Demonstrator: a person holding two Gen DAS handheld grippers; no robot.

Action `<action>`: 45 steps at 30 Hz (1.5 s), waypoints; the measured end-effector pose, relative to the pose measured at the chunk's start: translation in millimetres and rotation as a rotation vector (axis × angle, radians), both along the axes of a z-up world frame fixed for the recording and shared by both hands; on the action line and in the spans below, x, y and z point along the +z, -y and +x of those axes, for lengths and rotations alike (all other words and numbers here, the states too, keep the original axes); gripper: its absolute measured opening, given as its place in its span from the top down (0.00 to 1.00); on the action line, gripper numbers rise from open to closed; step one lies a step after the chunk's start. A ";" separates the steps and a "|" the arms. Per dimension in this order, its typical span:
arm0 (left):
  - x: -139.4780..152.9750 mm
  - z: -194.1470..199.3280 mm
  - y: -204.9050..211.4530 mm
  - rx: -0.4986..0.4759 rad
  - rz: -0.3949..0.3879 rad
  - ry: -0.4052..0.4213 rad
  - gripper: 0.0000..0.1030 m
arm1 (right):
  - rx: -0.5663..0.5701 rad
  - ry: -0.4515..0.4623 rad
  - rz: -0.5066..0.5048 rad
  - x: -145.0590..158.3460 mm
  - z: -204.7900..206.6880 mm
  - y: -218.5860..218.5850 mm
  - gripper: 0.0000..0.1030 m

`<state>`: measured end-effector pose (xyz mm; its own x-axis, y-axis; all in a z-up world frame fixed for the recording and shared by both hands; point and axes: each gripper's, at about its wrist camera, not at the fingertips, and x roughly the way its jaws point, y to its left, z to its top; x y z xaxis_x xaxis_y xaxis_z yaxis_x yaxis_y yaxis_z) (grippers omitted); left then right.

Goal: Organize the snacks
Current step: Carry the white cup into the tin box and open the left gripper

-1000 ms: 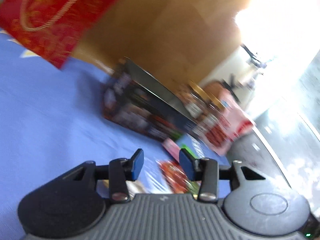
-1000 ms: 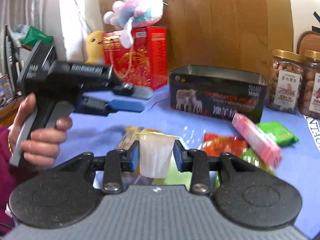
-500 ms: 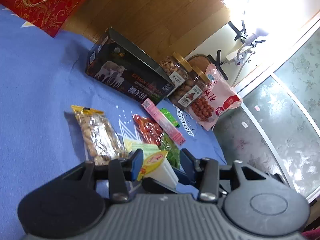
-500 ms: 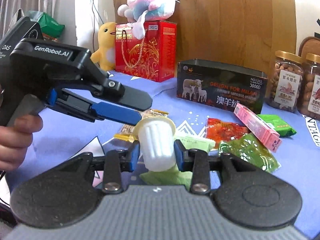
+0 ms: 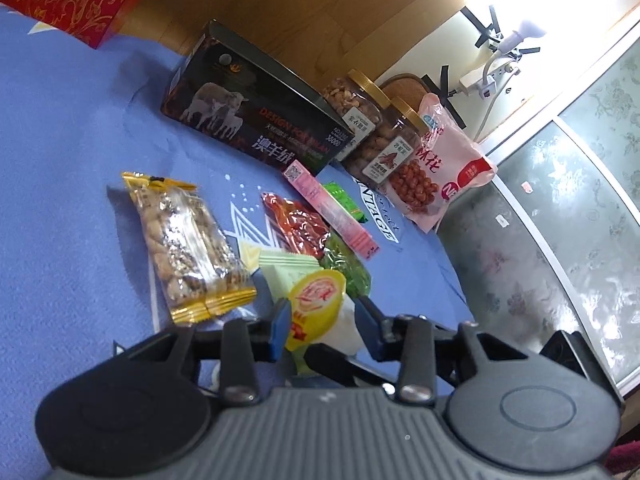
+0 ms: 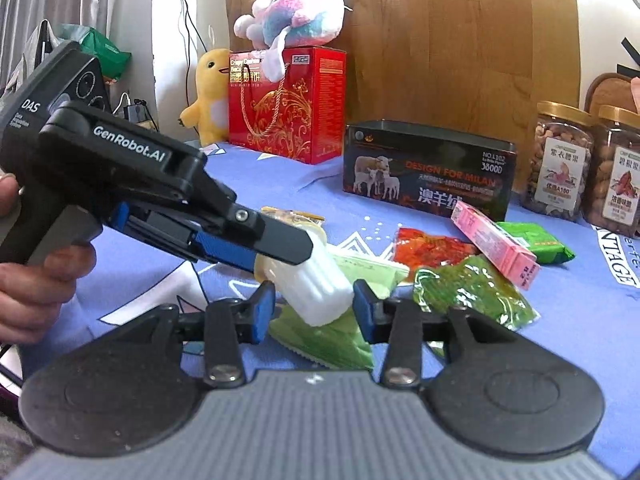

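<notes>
A white jelly cup (image 6: 316, 292) with a yellow foil lid (image 5: 316, 304) lies tilted between both grippers above the blue cloth. My left gripper (image 6: 280, 258) comes in from the left, and its jaws are closing on the cup's lid end, pads against it; in its own view the left gripper (image 5: 324, 328) has the lid between its fingers. My right gripper (image 6: 314, 314) has its jaws spread around the cup's base, with a gap at the left pad. A person's hand (image 6: 36, 280) holds the left gripper.
Loose snacks lie on the blue cloth (image 5: 60, 200): a nut bar packet (image 5: 188, 248), red packet (image 6: 432, 248), green packets (image 6: 472, 292), pink box (image 6: 496, 244). Behind stand a dark tin (image 6: 428, 172), nut jars (image 6: 560, 172), a pink bag (image 5: 440, 168), a red gift box (image 6: 288, 108) and plush toys (image 6: 292, 12).
The left gripper swung in from the left and took the cup's lid end. The cup tipped from upright to slanted. The right jaws spread away from it.
</notes>
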<state>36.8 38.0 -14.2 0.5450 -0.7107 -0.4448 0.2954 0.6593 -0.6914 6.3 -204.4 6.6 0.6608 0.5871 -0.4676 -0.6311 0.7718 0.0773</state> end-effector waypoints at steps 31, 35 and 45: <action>61.1 219.9 47.1 0.093 0.063 0.082 0.72 | -0.237 0.112 0.079 31.1 198.2 5.5 0.57; 52.8 224.9 52.7 0.074 0.058 0.065 0.71 | -0.266 0.114 0.087 31.7 202.2 13.7 0.56; 57.2 139.5 24.3 0.038 -0.042 0.123 0.69 | -0.297 -0.067 0.223 16.6 126.2 85.1 0.55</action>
<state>176.4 13.7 43.0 0.6201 -0.7055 -0.3432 0.3552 0.6425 -0.6790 132.5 -289.5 23.2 0.7898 0.4667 -0.3979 -0.3701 0.8800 0.2977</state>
